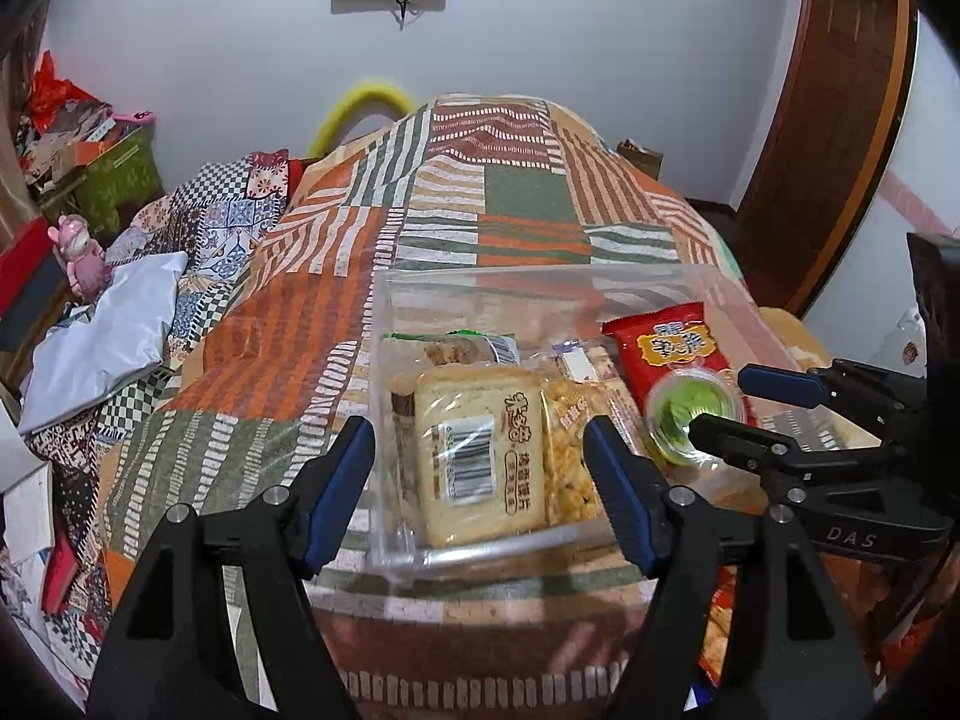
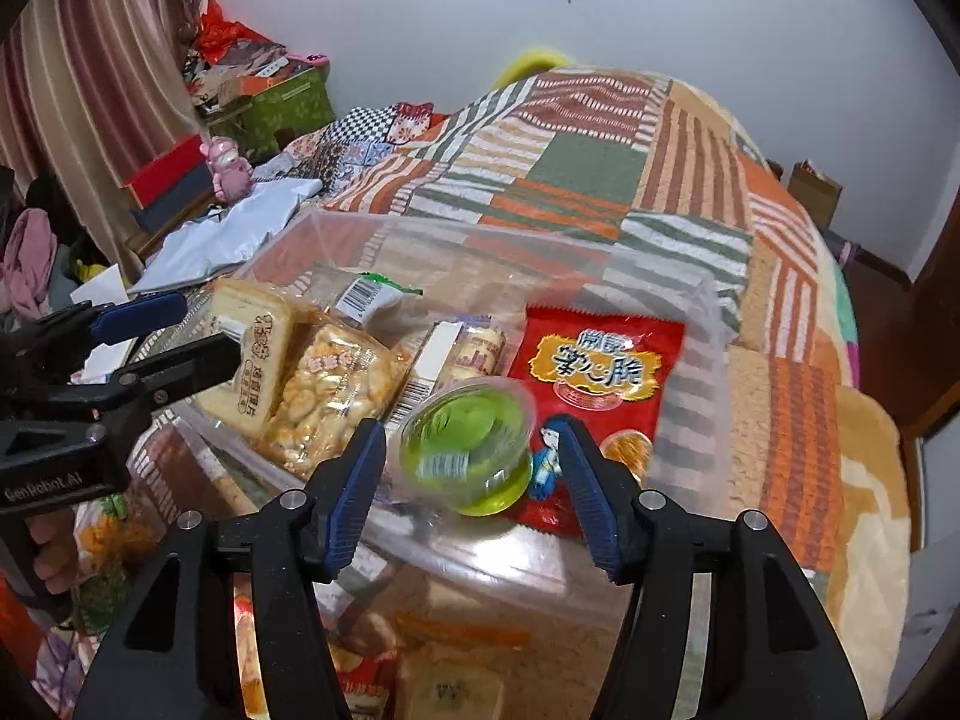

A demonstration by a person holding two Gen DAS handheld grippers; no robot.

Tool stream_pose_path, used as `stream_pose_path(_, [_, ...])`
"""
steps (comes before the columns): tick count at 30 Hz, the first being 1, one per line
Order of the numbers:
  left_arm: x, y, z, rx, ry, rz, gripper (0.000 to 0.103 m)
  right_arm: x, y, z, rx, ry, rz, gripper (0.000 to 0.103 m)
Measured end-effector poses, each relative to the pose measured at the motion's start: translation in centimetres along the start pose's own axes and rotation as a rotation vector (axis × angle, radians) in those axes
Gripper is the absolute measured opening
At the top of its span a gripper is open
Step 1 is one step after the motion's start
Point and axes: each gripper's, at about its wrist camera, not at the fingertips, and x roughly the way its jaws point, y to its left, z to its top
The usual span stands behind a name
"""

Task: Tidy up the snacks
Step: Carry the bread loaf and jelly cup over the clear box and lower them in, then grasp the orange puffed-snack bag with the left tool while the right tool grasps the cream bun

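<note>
Mostly packed: clear bin (image 2: 708,324) holding bread, crackers, red packet (image 2: 600,360); green jelly cup (image 2: 474,450) loose between parted right gripper (image 2: 474,483) fingers; left gripper (image 1: 480,492) spread, empty; more snacks (image 2: 420,660) at six o'clock.

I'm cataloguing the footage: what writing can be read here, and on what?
"DAS": right gripper body.
"GenRobot.AI": left gripper body.
Chinese characters, not transcribed here: red snack packet, toast packet.
Barcode digits on the packets, green jelly cup label: too small or blurred.
</note>
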Motion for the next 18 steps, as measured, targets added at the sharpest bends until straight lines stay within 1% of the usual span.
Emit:
stream_pose_path(5, [-2.4, 0.3, -0.5, -0.002, -0.026, 0.002, 0.072, -2.3, 0.7, -0.5, -0.027, -0.036, -0.021, 0.056])
stream_pose_path(7, [-3.2, 0.3, -0.9, 0.004, -0.034, 0.013, 0.075, -3.2, 1.0, -0.8, -0.034, -0.054, -0.029, 0.057])
stream_pose_path(10, [-4.7, 0.5, -1.6, 0.008, -0.042, 0.021, 0.076, -4.7, 1.3, -1.4, -0.044, -0.081, -0.041, 0.057])
stream_pose_path(18, [-7.6, 1.2, -4.2, 0.015, -0.034, 0.034, 0.08, -7.8, 2.0, -3.9, -0.044, -0.118, -0.057, 0.057])
